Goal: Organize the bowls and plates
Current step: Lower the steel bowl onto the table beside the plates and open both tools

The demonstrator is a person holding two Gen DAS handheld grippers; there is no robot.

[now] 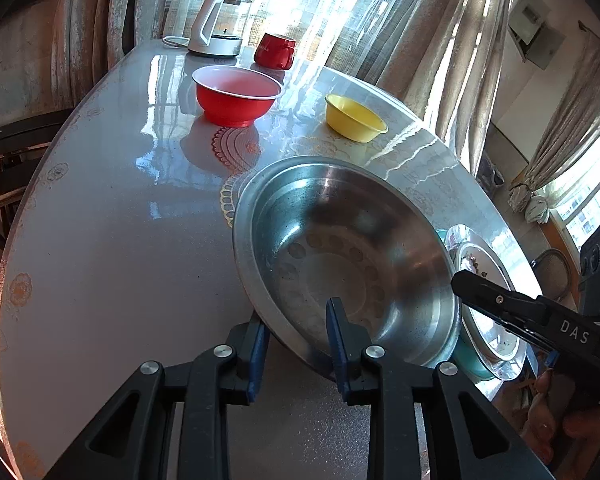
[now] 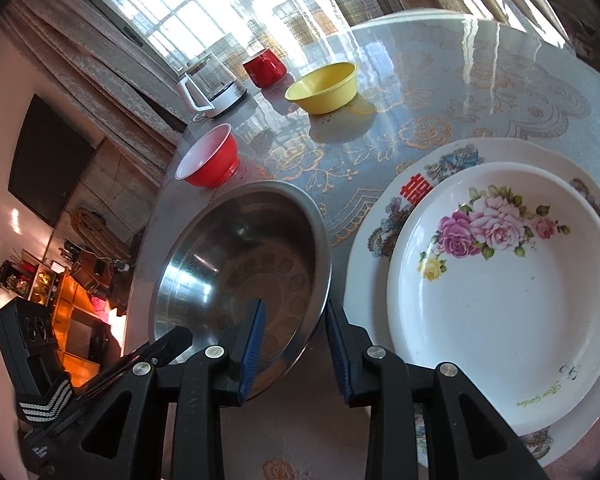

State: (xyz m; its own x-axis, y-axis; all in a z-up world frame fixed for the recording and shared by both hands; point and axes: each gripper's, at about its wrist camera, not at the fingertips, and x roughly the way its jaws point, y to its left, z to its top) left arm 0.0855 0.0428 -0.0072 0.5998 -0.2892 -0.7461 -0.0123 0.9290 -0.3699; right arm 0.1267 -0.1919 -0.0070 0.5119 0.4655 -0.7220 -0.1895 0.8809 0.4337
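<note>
A steel bowl sits tilted near the table's front edge; it also shows in the right wrist view. My left gripper is open, its jaws either side of the bowl's near rim. My right gripper is open, also straddling the bowl's rim. Beside the bowl lies a white rose plate stacked on a larger patterned plate. A red bowl and a yellow bowl stand farther back.
A red mug and a glass kettle stand at the table's far edge by the curtained window. The round table has a glossy grey cover. The plates lie near the table's right edge.
</note>
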